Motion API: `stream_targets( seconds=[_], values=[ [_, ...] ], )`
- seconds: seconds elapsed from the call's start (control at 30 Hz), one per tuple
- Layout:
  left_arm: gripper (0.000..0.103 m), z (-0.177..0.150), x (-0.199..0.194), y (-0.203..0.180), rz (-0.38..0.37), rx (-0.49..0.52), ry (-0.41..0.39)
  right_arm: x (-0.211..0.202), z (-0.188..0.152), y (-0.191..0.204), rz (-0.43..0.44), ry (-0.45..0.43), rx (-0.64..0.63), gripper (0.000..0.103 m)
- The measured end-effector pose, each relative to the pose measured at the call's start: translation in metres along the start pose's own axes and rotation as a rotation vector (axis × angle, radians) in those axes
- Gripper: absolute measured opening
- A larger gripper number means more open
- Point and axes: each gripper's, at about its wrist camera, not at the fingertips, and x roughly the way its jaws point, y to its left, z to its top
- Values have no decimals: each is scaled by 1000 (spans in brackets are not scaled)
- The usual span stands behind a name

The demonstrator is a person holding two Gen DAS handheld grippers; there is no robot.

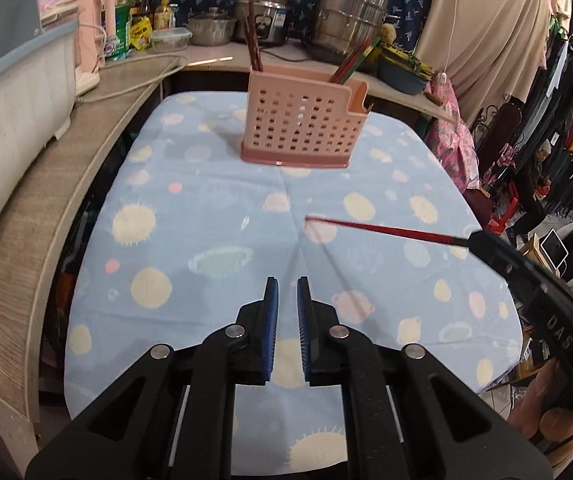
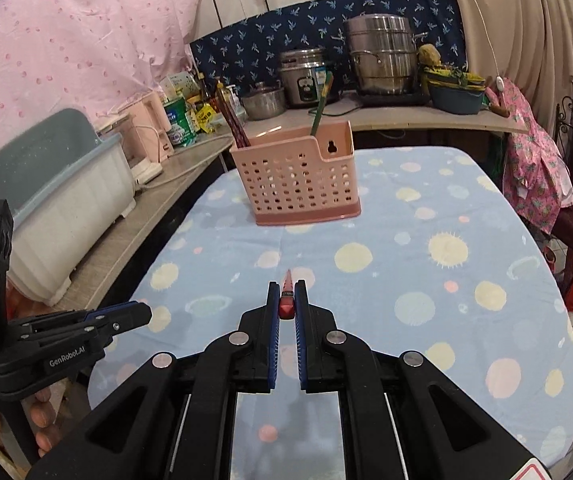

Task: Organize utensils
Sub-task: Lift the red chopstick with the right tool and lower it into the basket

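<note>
A pink perforated utensil holder (image 1: 302,128) (image 2: 298,176) stands at the far end of the table on a blue spotted cloth (image 1: 206,248) (image 2: 426,240). Dark red chopsticks (image 1: 253,46) (image 2: 231,122) lean in its left compartment, and red and green ones (image 1: 352,60) (image 2: 322,100) in its right. My right gripper (image 2: 287,300) (image 1: 472,240) is shut on a single red chopstick (image 1: 378,229) (image 2: 287,298), held in the air above the cloth. My left gripper (image 1: 287,286) (image 2: 144,313) hovers beside it, its pads almost together with nothing between them.
A wooden counter (image 1: 26,208) curves along the left and back. It carries a grey-and-white dish rack (image 2: 66,192), a pink appliance (image 2: 148,140), bottles, steel pots (image 2: 382,56) and a blue basin (image 2: 454,98). Clothes hang to the right of the table.
</note>
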Motion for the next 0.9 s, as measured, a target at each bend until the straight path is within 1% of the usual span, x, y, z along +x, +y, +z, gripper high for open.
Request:
stream_targets(
  seconds=[0.13, 0.23, 0.4, 0.53, 0.63, 0.73, 0.77, 0.9],
  values=[
    [9, 22, -3, -6, -6, 19, -14, -2, 34, -6, 26, -51, 30, 7],
    [8, 45, -2, -10, -1, 31, -33, -1, 62, -8, 28, -97, 28, 7],
    [6, 97, 1, -11, -6, 36, -69, 5, 115, -8, 46, -184, 32, 7],
    [6, 142, 3, -11, 21, 37, -111, 10, 161, -6, 40, -261, 29, 7],
    [6, 178, 5, -8, 21, 29, -139, 12, 198, -7, 56, -321, 48, 7],
    [6, 209, 11, -8, 35, 28, -169, 16, 230, -5, 52, -380, 57, 7],
    [6, 221, 15, -7, 28, 26, -171, 19, 241, -6, 53, -394, 64, 7],
    [6, 247, 31, 0, 48, -2, -169, 33, 270, -6, 65, -438, 74, 7]
  ],
)
